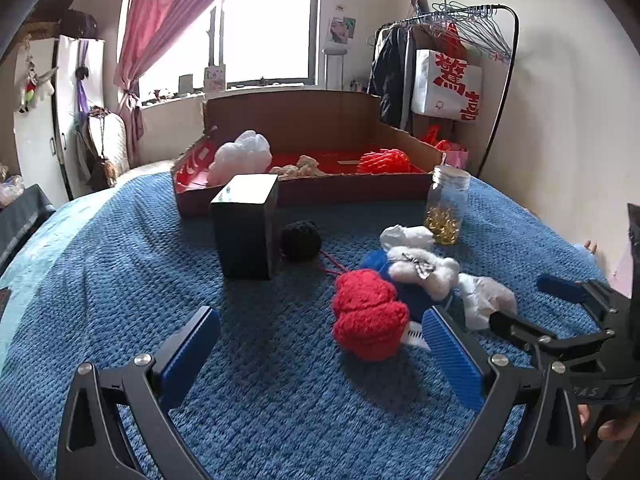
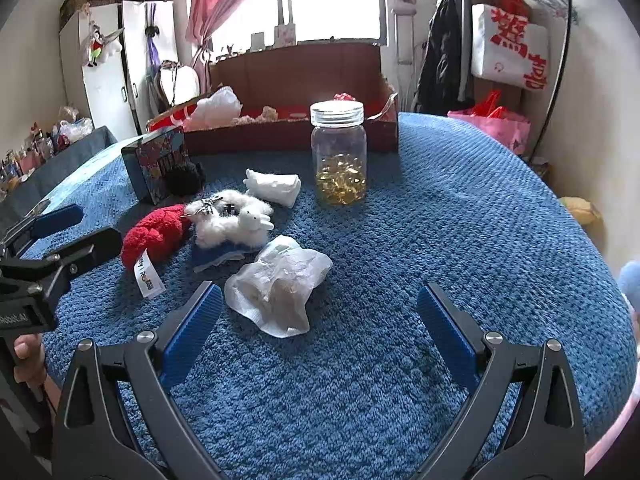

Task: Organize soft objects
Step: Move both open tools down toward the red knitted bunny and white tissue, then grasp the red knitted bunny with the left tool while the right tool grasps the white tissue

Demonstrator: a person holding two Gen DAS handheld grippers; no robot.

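Note:
A red plush toy (image 1: 370,314) (image 2: 154,234) lies on the blue blanket, next to a white fluffy toy (image 1: 426,270) (image 2: 232,220) on a blue cloth. A crumpled white bag (image 2: 278,290) (image 1: 486,298) lies just ahead of my right gripper (image 2: 320,328), which is open and empty. My left gripper (image 1: 320,356) is open and empty, its right finger beside the red toy. A black yarn ball (image 1: 301,240) sits by the black box (image 1: 246,226). The cardboard tray (image 1: 320,192) at the back holds a white bag, beige fluff and red yarn (image 1: 384,161).
A glass jar (image 2: 339,156) (image 1: 446,204) with gold pieces stands in front of the tray. A folded white tissue (image 2: 276,186) lies left of it. A clothes rack (image 1: 460,60) stands behind the bed on the right, a wardrobe (image 1: 48,116) on the left.

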